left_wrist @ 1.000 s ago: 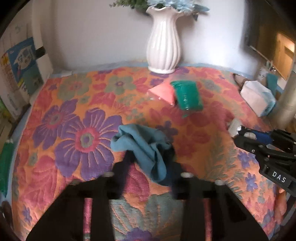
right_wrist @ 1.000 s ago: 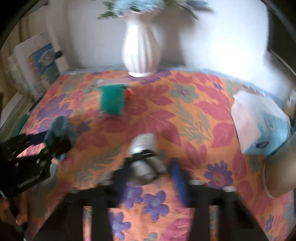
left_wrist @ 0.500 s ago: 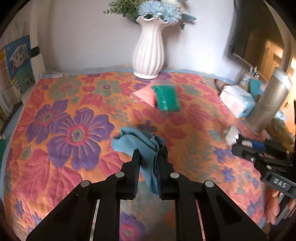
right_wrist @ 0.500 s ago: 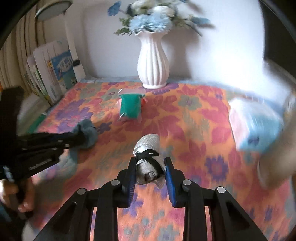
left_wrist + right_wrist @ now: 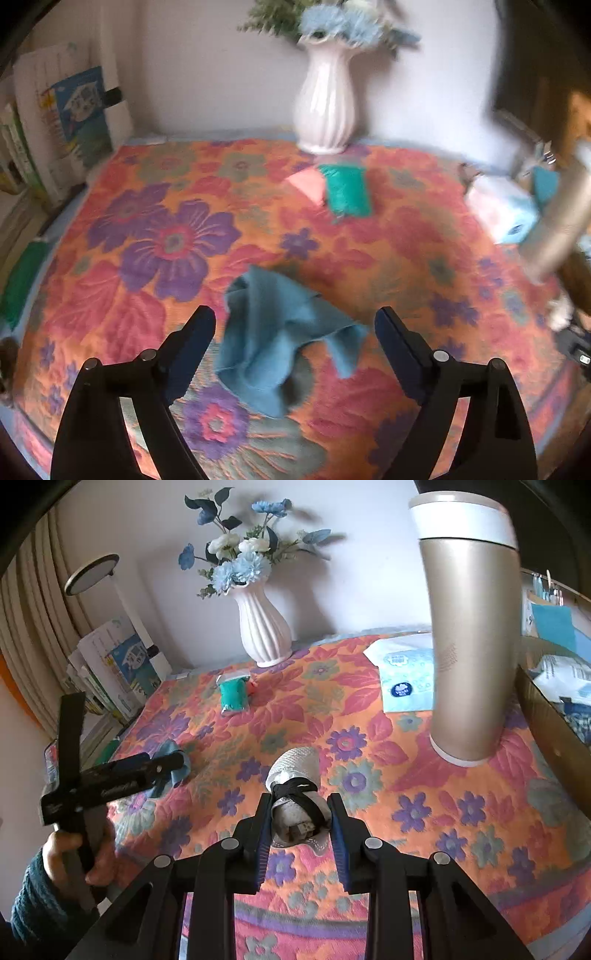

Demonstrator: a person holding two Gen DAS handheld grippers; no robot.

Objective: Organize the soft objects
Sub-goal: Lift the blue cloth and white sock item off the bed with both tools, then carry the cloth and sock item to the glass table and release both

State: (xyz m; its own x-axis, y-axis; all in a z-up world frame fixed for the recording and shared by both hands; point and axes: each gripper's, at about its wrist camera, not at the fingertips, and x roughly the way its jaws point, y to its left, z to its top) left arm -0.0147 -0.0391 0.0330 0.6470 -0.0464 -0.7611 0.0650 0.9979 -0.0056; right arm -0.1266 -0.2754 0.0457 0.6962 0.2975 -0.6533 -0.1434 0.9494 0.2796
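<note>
A crumpled blue cloth (image 5: 280, 332) lies on the floral tablecloth (image 5: 369, 266), between and just beyond the wide-open fingers of my left gripper (image 5: 295, 325). The cloth also shows in the right wrist view (image 5: 173, 764), behind the left gripper (image 5: 110, 775). My right gripper (image 5: 301, 823) is shut on a rolled grey-white sock bundle (image 5: 295, 794) tied with a black band, held just above the table. A green packet (image 5: 345, 188) and a pink packet (image 5: 306, 182) lie near the vase.
A white vase (image 5: 264, 627) with blue flowers stands at the back. A tall gold tumbler (image 5: 469, 646) and a tissue pack (image 5: 404, 675) stand at the right. Books (image 5: 118, 668) lean at the left edge. A wooden tray (image 5: 554, 709) is at the far right.
My left gripper has opened and let go of the blue cloth, which now lies on the table. My right gripper has kept hold of the sock bundle and moved nearer the tumbler.
</note>
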